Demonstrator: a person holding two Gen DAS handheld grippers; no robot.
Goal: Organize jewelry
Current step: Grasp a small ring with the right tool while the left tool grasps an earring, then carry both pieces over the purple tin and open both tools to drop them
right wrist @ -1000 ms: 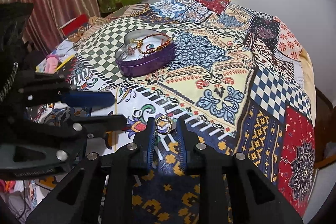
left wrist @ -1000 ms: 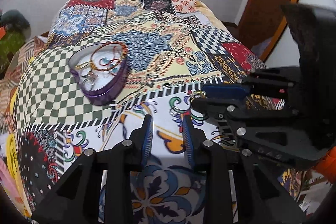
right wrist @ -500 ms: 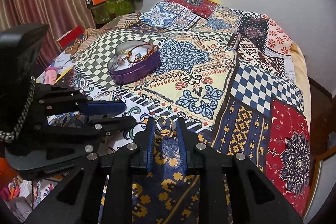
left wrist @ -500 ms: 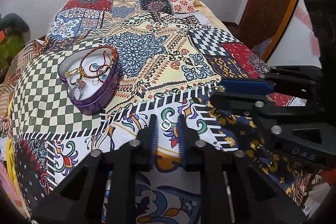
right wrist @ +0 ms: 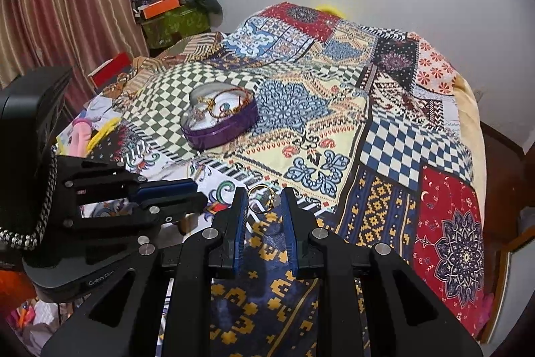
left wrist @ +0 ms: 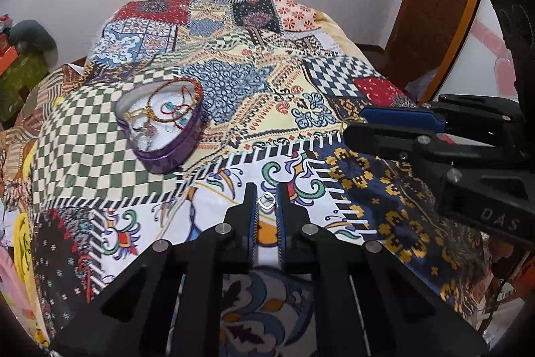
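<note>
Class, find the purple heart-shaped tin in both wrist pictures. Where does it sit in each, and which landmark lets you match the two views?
Left wrist view: the purple heart-shaped tin sits left of centre, on the green checked patch, beyond the left gripper.
Right wrist view: the tin sits left of centre, in the upper middle, on the same patch.
Shared landmark: the blue scrollwork patch to the tin's right.

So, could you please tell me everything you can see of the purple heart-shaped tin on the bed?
The purple heart-shaped tin sits lidless and flat on the green-and-cream checked patch of the patchwork bedspread. Its wall looks like glossy purple metal, and the inside looks pale. In it lie red and gold beaded bangles and smaller tangled pieces too fine to tell apart. One bangle leans up on the rim. Neither claw touches it; both are nearer the camera.
</note>
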